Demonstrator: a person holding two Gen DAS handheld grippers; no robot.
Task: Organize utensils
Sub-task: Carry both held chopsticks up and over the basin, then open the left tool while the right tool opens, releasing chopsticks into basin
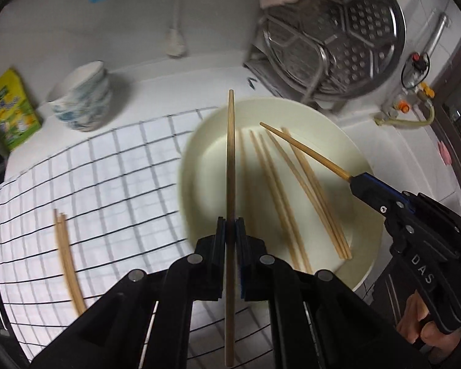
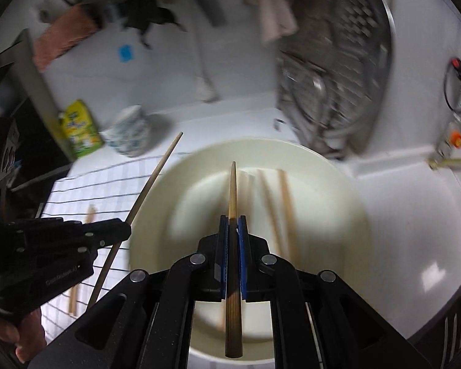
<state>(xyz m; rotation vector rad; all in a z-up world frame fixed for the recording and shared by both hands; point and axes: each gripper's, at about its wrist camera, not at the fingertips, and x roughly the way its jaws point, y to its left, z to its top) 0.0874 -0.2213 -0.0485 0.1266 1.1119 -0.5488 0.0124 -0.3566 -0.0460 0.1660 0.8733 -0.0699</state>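
Left wrist: plate [image 1: 362, 258] holds loose chopsticks [image 1: 279, 190]; each gripper [image 1: 230, 226] clamps one chopstick [image 1: 230, 160].

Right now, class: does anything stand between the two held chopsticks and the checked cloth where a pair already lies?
Nothing visible does. Each chopstick hangs over the plate; the checked cloth beside the pair lies bare.

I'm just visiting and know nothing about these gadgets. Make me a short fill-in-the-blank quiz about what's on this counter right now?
1. Each gripper, left gripper and right gripper, is shut on one ____.
2. The loose chopsticks lie in a cream-coloured ____.
3. Two chopsticks already rest on the ____ cloth.
4. The patterned bowls stand beside a yellow-green ____.

Missing words: chopstick; plate; checked; carton
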